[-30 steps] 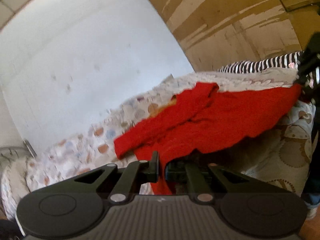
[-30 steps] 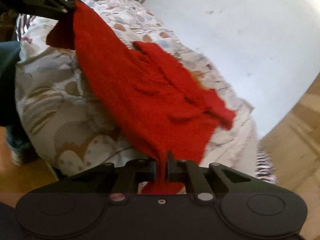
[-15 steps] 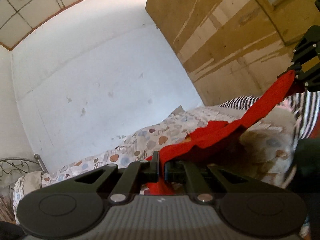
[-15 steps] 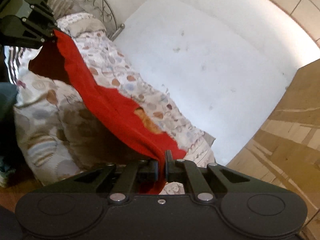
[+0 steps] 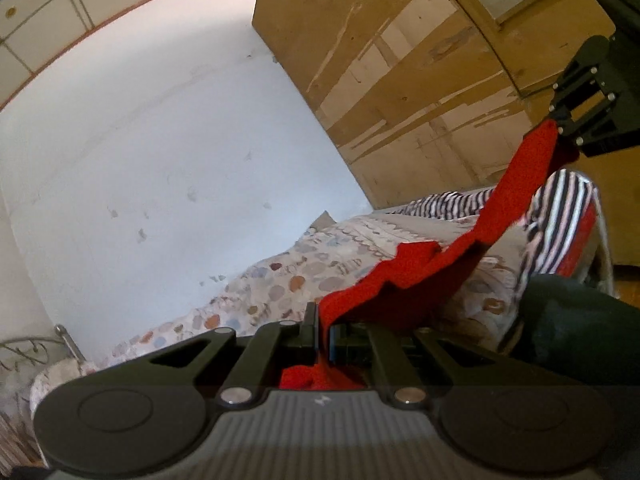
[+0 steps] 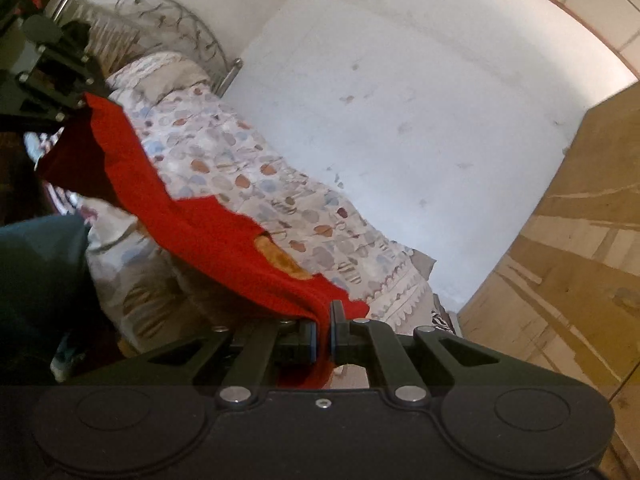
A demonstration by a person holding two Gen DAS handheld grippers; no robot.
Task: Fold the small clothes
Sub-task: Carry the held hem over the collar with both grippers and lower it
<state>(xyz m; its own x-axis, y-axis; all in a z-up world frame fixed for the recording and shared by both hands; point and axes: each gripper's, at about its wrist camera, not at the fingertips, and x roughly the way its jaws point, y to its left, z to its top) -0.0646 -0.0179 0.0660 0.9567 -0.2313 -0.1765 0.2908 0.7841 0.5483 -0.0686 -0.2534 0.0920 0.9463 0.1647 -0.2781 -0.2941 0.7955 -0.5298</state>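
Note:
A small red knitted garment (image 5: pixel 436 268) hangs stretched in the air between my two grippers, above a bed. My left gripper (image 5: pixel 323 326) is shut on one edge of it; red cloth bunches behind the pads. My right gripper (image 6: pixel 325 314) is shut on the opposite edge. In the right wrist view the red garment (image 6: pixel 192 216) sags in the middle and shows a yellow patch. The right gripper (image 5: pixel 560 126) shows in the left wrist view at upper right, and the left gripper (image 6: pixel 78 102) in the right wrist view at upper left.
The bed has a patterned quilt (image 6: pixel 280 184) along a white wall, with a metal headboard (image 6: pixel 152 12). Striped black-and-white cloth (image 5: pixel 560 208) lies at the bed's foot. A worn wooden wardrobe (image 5: pixel 420 60) stands beyond. A person's dark trouser leg (image 6: pixel 40 272) is beside the bed.
Both grippers have risen and tilted upward, lifting the red garment off the quilt so it now hangs taut between them.

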